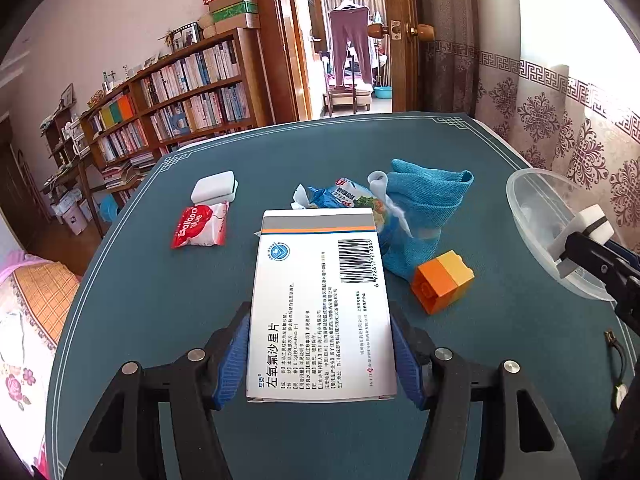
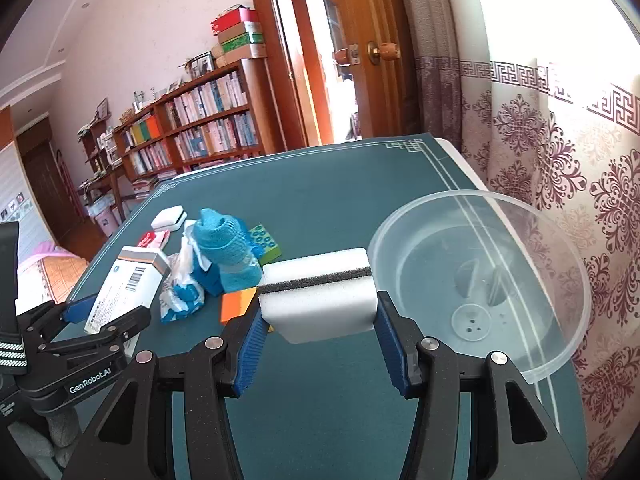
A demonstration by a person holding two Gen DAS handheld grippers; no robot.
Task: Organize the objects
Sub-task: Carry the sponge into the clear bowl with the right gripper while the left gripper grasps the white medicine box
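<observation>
My left gripper (image 1: 320, 344) is shut on a white medicine box (image 1: 320, 300) with a barcode, held above the teal table (image 1: 160, 300); the box also shows in the right wrist view (image 2: 128, 280). My right gripper (image 2: 318, 328) is shut on a white sponge with a black stripe (image 2: 320, 292), just left of a clear plastic bowl (image 2: 520, 240). In the left wrist view the sponge (image 1: 588, 224) sits at the bowl's rim (image 1: 520, 200).
On the table lie a red Balloon packet (image 1: 198, 228), a second white sponge (image 1: 214, 186), a blue snack bag (image 1: 352, 196), a blue cloth (image 1: 424, 208), an orange-yellow block (image 1: 442, 280) and a green block (image 2: 266, 244). A bookshelf (image 1: 180, 100) stands beyond the far left edge.
</observation>
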